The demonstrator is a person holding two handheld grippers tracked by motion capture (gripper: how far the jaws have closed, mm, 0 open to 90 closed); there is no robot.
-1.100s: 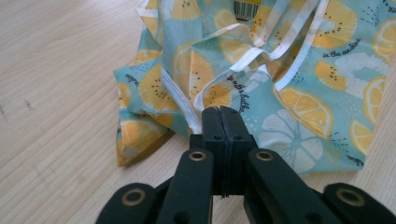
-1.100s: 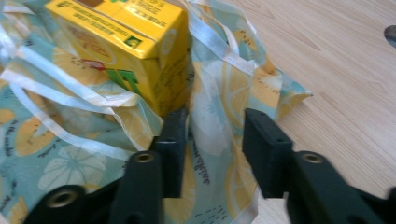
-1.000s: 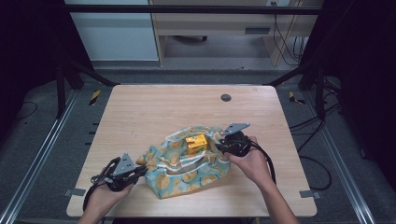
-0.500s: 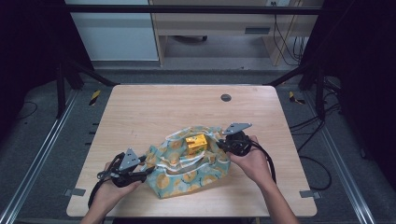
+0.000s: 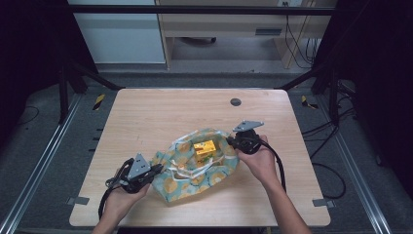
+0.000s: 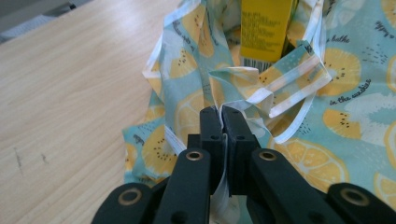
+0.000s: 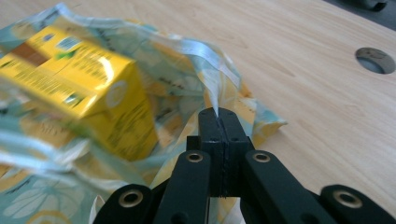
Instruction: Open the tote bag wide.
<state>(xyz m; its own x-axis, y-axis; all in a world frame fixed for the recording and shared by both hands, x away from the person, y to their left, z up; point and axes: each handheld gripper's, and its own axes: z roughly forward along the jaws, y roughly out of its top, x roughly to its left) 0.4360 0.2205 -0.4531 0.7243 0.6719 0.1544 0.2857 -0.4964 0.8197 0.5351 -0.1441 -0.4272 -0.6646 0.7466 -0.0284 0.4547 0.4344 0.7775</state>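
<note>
A teal cloth bag (image 5: 195,170) printed with lemon slices lies on the wooden table (image 5: 160,117), its mouth spread wide. Inside it sits a yellow carton (image 5: 205,147). My left gripper (image 5: 158,169) is at the bag's left end. Its jaws have just been closing and now pinch the white-trimmed rim of the bag (image 6: 355,107), with the carton (image 6: 267,28) beyond. My right gripper (image 5: 230,141) is at the bag's right end. Its jaws have also just been closing and clamp a fold of the rim there, with the carton (image 7: 79,79) in the bag (image 7: 42,196) to its left.
A round cable hole (image 5: 235,102) sits in the table's far middle and lies to the right in the right gripper view (image 7: 373,59). Black frame posts stand at both far corners. Cables trail from both grippers off the near edge.
My left gripper has crept up and to the right onto the bag's left edge. The right gripper has stayed at the right edge.
</note>
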